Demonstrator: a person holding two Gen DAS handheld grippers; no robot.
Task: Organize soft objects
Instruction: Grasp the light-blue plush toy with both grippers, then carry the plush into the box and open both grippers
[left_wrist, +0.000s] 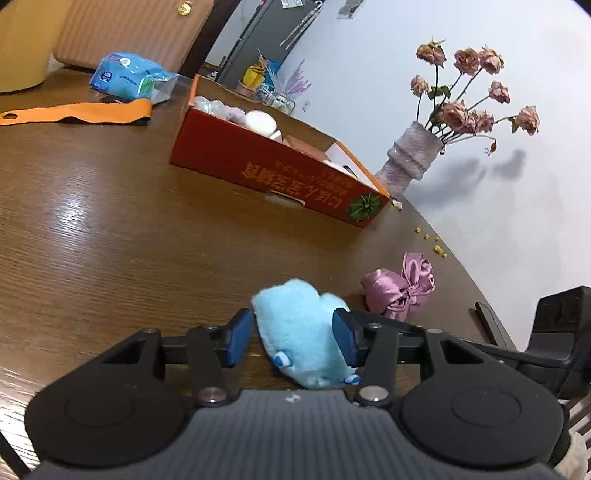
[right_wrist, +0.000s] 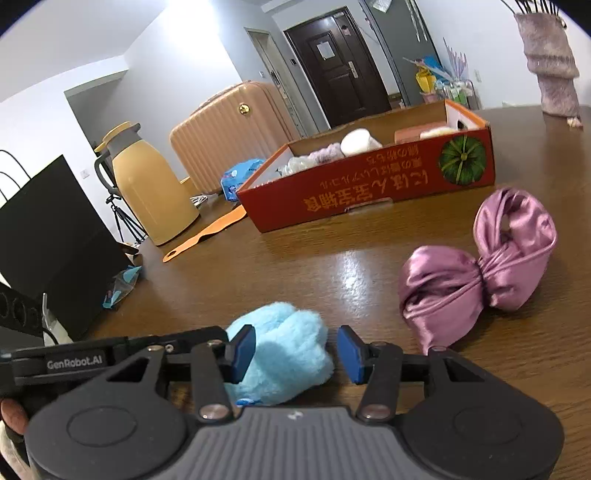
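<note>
Where blue plush (left_wrist: 301, 332) lies, left gripper (left_wrist: 293, 338) straddling

both wrist cams close, share box (left_wrist: 258, 166)

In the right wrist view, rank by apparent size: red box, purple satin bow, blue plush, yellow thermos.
1. red box
2. purple satin bow and yellow thermos: alike, unranked; the bow is nearer the camera.
3. blue plush, partly hidden by the hand-held gripper.
</note>
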